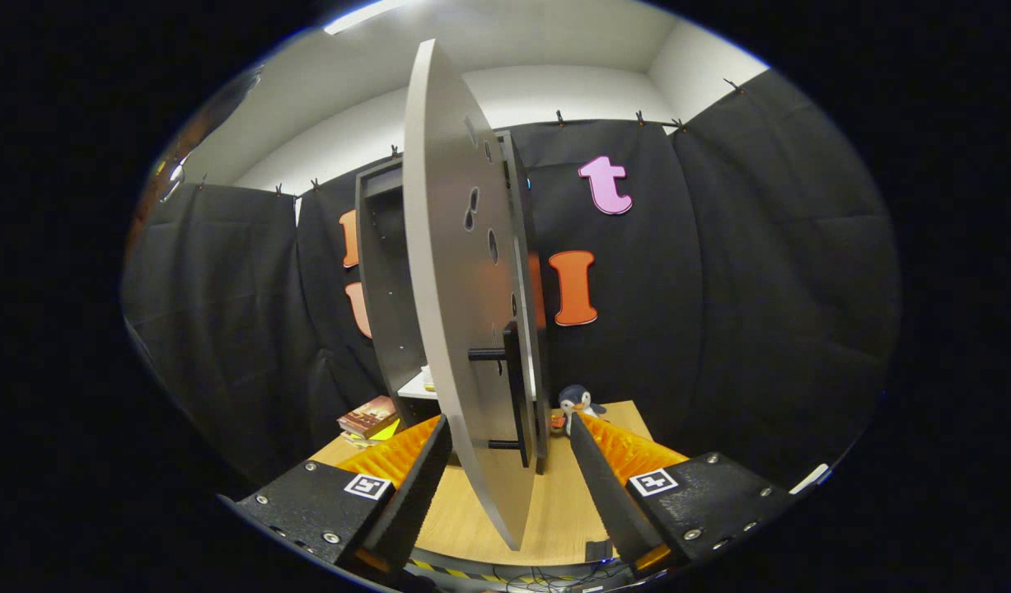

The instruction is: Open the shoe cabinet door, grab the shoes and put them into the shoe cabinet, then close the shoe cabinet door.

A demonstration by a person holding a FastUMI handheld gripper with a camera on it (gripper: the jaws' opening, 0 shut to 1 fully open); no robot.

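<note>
Gripper [509,461]: fingers spread wide, holding nothing, door [460,313] edge-on between them. Cabinet [381,280]: on bench [554,502], door swung open, handle [513,395] facing right. Penguin toy [577,403] beyond right finger; books [369,417] beside cabinet.

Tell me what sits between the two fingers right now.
In the gripper view, the cabinet door stands edge-on between the open fingers, with its black handle on the side toward the penguin toy. Neither finger touches it.

Rides on gripper [509,457], low over table [554,502], looking forward along spread fingers. Faces cabinet door [464,329] edge-on, very near, between fingers; booth wall behind.
</note>
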